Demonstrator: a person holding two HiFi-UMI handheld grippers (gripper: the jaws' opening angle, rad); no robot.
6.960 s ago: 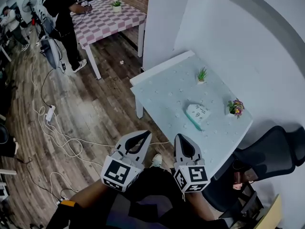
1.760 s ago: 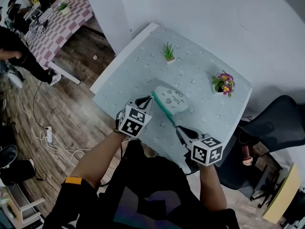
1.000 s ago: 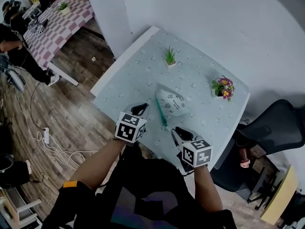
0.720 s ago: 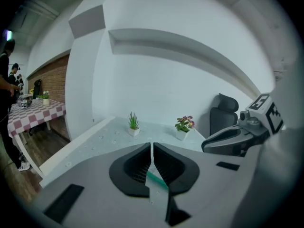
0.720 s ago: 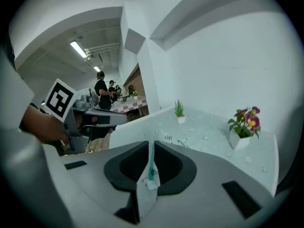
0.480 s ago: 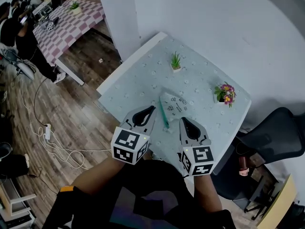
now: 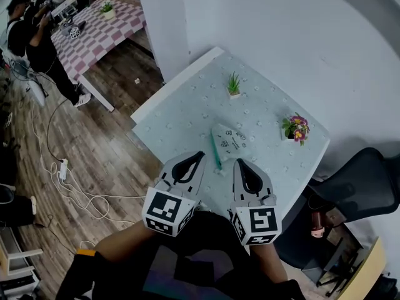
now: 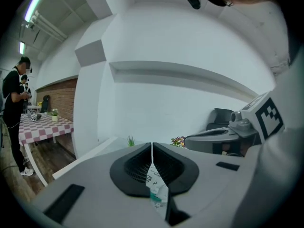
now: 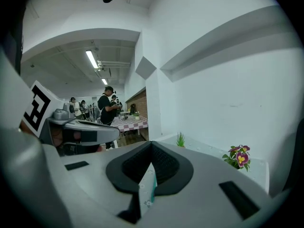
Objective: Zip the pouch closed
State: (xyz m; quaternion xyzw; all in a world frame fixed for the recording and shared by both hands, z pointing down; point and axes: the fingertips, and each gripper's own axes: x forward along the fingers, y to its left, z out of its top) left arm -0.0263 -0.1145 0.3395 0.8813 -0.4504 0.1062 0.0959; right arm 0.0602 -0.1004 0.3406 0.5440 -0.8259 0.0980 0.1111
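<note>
Below, pale dotted table (image 7: 181, 114) against a white wall. Held above its near edge, side by side, left gripper (image 7: 199, 155) and right gripper (image 7: 239, 162), both empty: left jaws pressed together, right jaws just closed to touching, nothing between. Just beyond their tips, white pouch (image 7: 230, 141) flat on the table, teal zip (image 7: 215, 154) along its left edge. Farther back, small green plant (image 7: 233, 85) and flowering pot (image 7: 295, 129).

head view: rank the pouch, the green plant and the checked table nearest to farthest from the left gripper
1. Pouch, just ahead of the left gripper, on the pale table.
2. Green plant, toward that table's far edge.
3. Checked table, far off at upper left.
</note>
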